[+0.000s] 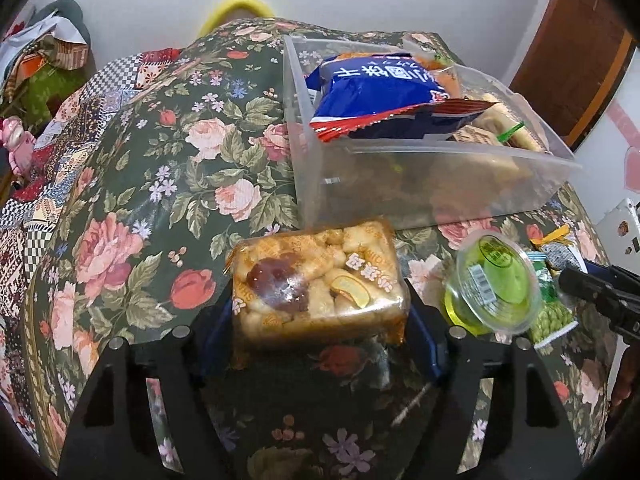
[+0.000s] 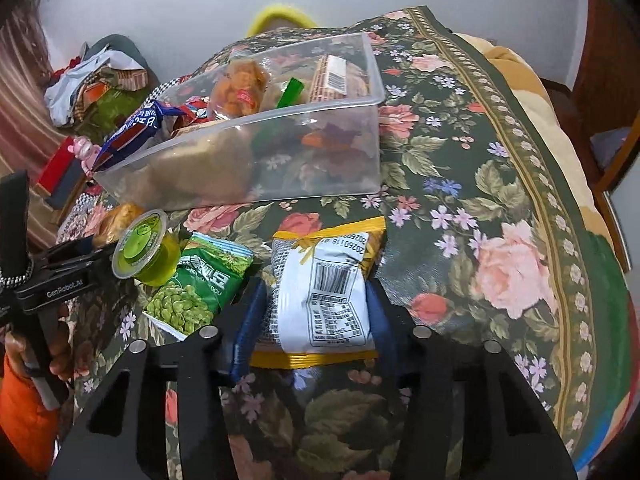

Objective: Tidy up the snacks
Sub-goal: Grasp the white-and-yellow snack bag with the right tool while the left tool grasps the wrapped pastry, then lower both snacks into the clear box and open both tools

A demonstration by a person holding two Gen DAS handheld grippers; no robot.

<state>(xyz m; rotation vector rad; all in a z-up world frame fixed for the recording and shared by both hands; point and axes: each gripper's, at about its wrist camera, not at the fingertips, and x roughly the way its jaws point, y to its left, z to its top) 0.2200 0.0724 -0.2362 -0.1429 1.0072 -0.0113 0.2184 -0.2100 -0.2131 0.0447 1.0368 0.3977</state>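
A clear-wrapped golden puffed snack cake lies on the floral cloth just in front of the clear plastic bin. My left gripper is shut on it, a blue pad against each side. The bin holds a blue snack bag and other packets. In the right wrist view my right gripper is shut on a white and yellow packet, barcode side up, which looks pinched between the pads. A green jelly cup and a green bean packet lie to its left, before the bin.
The floral cloth covers the rounded table and drops off at the right edge. A pile of bags and clutter sits beyond the far left. A wooden door stands at the back right. A hand in an orange sleeve holds the left gripper.
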